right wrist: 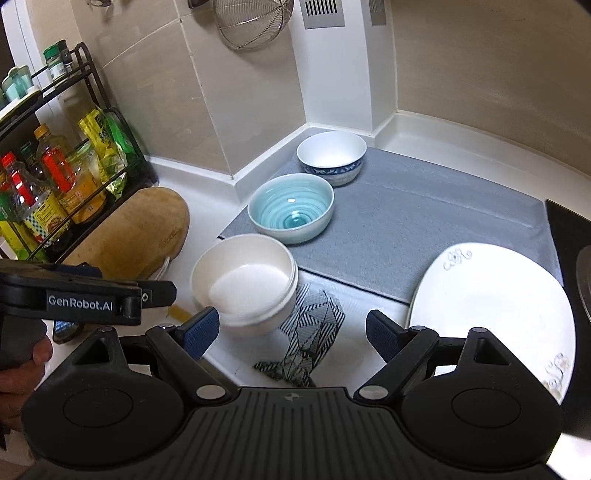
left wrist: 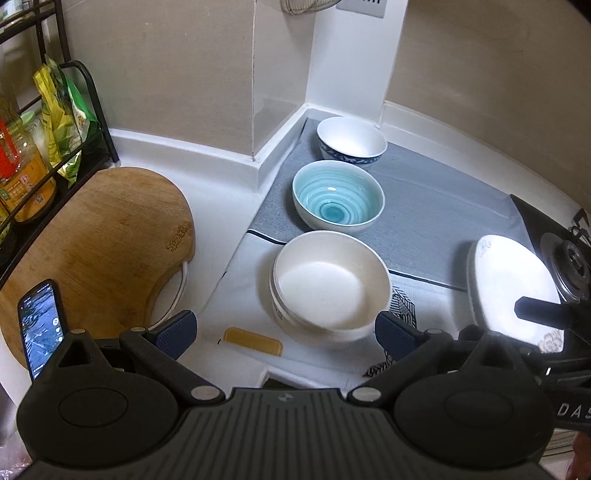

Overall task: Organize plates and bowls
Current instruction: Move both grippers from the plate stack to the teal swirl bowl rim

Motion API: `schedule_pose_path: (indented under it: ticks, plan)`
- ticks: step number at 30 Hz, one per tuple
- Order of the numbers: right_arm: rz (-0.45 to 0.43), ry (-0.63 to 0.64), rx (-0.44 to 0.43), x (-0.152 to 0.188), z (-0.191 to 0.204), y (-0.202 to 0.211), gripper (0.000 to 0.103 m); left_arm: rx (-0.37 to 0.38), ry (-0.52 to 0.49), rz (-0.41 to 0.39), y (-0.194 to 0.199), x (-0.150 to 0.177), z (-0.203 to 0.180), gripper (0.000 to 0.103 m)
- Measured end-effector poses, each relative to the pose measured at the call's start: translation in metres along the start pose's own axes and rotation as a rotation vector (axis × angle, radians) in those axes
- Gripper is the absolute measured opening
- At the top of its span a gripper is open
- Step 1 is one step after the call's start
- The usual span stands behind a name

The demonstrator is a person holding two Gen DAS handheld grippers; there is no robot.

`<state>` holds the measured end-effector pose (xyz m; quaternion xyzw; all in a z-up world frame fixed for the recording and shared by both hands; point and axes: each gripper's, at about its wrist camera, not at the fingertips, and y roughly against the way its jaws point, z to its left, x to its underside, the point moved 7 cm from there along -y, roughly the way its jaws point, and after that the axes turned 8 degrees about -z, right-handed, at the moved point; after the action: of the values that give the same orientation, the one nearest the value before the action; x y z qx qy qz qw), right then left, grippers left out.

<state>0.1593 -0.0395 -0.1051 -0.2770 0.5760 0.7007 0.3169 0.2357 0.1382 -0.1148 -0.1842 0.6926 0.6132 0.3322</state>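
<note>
Three bowls stand in a row on a grey mat [left wrist: 436,206]: a blue-patterned white bowl [left wrist: 351,140] at the back, a teal striped bowl [left wrist: 338,197] in the middle, and a plain white bowl [left wrist: 330,290] nearest. A white plate [right wrist: 491,310] with a floral rim lies at the right; it also shows in the left wrist view [left wrist: 513,284]. My left gripper [left wrist: 284,332] is open, just short of the white bowl. My right gripper [right wrist: 291,332] is open and empty, between the white bowl [right wrist: 245,280] and the plate. The teal bowl [right wrist: 291,206] and patterned bowl [right wrist: 332,153] stand behind.
A round wooden cutting board [left wrist: 96,251] lies at the left, with a phone [left wrist: 42,328] on it. A black rack [right wrist: 66,177] of bottles and packets stands at the far left. A gas stove [left wrist: 569,258] is at the right. A wire strainer [right wrist: 251,22] hangs on the wall.
</note>
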Motion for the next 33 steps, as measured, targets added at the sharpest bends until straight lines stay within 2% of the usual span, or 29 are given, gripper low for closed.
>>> schedule_pose_path:
  ticks: [7, 21, 33]
  plan:
    - [0.026, -0.044, -0.034, -0.026, -0.020, -0.041, 0.088, -0.055, 0.003, 0.051, -0.033, -0.018, 0.003, 0.103]
    - [0.036, -0.088, -0.044, -0.077, -0.048, -0.133, 0.088, -0.130, 0.146, 0.124, -0.122, -0.076, 0.034, 0.103]
    - [0.138, -0.111, -0.040, -0.081, -0.060, -0.204, 0.088, -0.139, 0.138, 0.209, -0.191, -0.086, 0.031, 0.103]
